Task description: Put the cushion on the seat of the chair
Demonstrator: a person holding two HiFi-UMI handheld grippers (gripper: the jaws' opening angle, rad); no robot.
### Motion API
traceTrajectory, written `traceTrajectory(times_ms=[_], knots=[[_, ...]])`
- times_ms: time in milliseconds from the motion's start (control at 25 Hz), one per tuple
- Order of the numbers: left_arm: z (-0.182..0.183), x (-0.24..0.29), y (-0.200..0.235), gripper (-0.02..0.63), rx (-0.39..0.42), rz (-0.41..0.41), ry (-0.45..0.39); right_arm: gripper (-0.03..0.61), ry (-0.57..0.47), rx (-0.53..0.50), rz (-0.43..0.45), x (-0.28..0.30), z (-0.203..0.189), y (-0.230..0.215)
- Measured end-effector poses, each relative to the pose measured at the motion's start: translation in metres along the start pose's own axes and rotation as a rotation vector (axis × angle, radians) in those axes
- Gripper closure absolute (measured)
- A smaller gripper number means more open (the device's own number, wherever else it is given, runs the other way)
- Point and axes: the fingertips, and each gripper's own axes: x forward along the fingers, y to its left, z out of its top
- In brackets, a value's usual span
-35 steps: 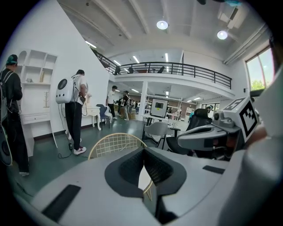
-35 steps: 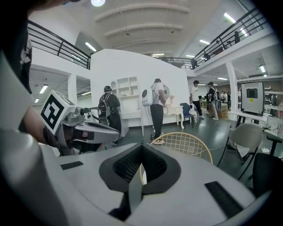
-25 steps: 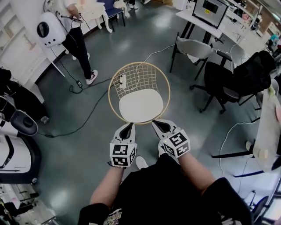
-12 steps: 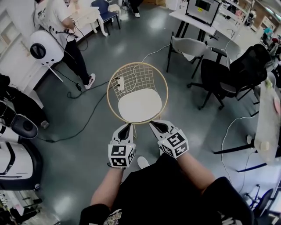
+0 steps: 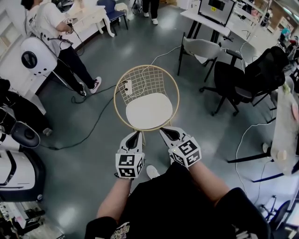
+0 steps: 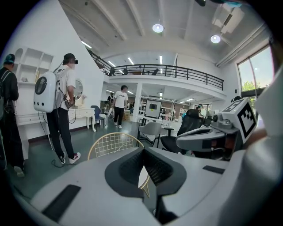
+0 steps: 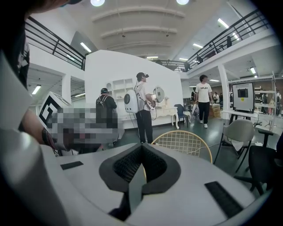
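A round gold wire chair stands on the grey floor just ahead of me, with the white cushion lying flat on its seat. My left gripper and right gripper sit side by side at the chair's front rim, both shut, tips right by the cushion's near edge. Contact with it cannot be told. In the left gripper view the gripper has its jaws together, and a white sliver of cushion shows beyond them. The right gripper stands the same, with the chair's mesh back past it.
A person wearing a white backpack stands at the far left, and a black cable runs from there toward the chair. A grey chair, a black office chair and a desk with a monitor fill the right. White machines line the left.
Both grippers and the cushion keep their places. The person with the white backpack has stepped farther to the left, and the head view has shifted slightly.
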Motion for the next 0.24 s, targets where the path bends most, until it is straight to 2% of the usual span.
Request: traceTrajectory(times_ms=[240], knots=[[-0.0003, 0.0054, 0.003, 0.597, -0.001, 0.003, 0.0, 0.568, -0.002, 0.001, 0.004, 0.0058, -0.0004, -0.0035]])
